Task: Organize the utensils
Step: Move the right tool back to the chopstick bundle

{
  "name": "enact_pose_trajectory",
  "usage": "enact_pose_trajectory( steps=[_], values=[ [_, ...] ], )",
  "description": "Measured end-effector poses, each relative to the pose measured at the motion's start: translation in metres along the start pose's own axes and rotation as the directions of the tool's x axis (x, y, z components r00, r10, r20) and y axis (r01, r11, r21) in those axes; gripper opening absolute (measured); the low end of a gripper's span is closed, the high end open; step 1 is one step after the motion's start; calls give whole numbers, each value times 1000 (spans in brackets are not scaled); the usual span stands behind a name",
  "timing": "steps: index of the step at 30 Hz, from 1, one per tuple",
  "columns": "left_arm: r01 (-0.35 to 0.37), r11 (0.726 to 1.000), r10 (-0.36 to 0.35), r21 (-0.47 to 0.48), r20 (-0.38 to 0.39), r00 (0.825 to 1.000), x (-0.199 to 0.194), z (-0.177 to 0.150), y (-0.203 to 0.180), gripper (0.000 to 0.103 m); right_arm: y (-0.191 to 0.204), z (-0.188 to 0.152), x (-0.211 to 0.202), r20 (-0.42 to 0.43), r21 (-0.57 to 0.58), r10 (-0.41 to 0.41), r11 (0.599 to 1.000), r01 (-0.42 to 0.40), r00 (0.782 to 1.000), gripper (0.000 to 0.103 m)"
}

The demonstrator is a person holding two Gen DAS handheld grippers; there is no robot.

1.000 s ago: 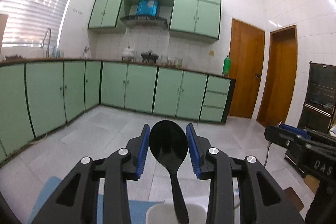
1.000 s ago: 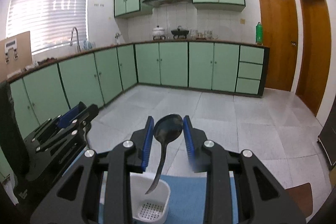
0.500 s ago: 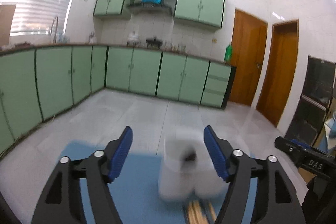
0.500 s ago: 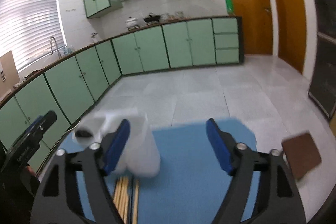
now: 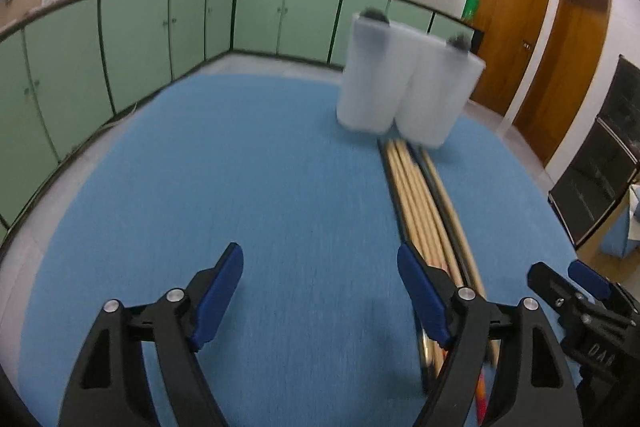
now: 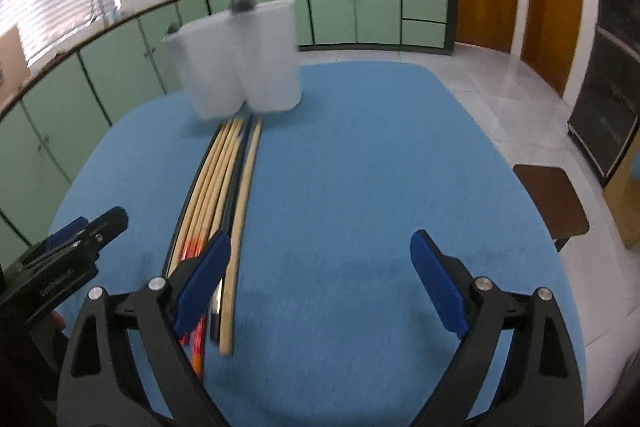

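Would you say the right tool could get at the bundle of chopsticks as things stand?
Probably yes: the chopsticks lie uncovered on the blue mat, just beside the right tool, whose jaws are opening with nothing between them.

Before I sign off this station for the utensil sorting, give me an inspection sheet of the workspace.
Surface: blue mat covers the table.
Job's things: white utensil holder upright at the far side, dark utensil tips above its rim; chopsticks lie bundled on the mat in front of it.
Clutter: nothing seen on the mat.
Grippers: left gripper and right gripper both opening, nothing between the jaws, above the mat.
Cables: nothing seen.
Surroundings: green cabinets, wooden doors, brown stool beside the table.
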State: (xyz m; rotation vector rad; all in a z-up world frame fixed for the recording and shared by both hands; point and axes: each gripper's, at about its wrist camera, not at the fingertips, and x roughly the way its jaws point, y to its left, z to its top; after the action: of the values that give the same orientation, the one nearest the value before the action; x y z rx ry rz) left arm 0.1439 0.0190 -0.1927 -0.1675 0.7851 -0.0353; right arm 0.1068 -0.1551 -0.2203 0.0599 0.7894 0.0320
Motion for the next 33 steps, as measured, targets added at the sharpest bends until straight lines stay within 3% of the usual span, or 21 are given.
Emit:
enact_pose_trajectory(
  steps=[4, 16, 20, 26, 33],
  values=[
    [-20, 1000, 20, 12, 4, 1000, -5, -5, 0, 78, 11, -14, 1, -18, -31, -3, 1000, 2, 1000, 88],
    [-66, 995, 69, 79, -29, 997, -3, -12, -13, 81, -3, -7, 1, -47, -5, 1, 1000, -1, 999, 88],
    [-79, 994, 81, 71, -24, 996, -5, -13, -11, 82, -4, -8, -2, -57, -17, 39, 999, -40, 998, 88],
    [-80, 996, 81, 31, -28, 996, -8, -15, -3, 83, -9, -11, -3, -93, -58, 156, 985, -161, 983, 88],
    [-69, 997, 70, 32, -56, 996, -11, -23, -5, 83, -13, -20, -16, -118, -89, 220, 969, -231, 968, 70]
  ],
)
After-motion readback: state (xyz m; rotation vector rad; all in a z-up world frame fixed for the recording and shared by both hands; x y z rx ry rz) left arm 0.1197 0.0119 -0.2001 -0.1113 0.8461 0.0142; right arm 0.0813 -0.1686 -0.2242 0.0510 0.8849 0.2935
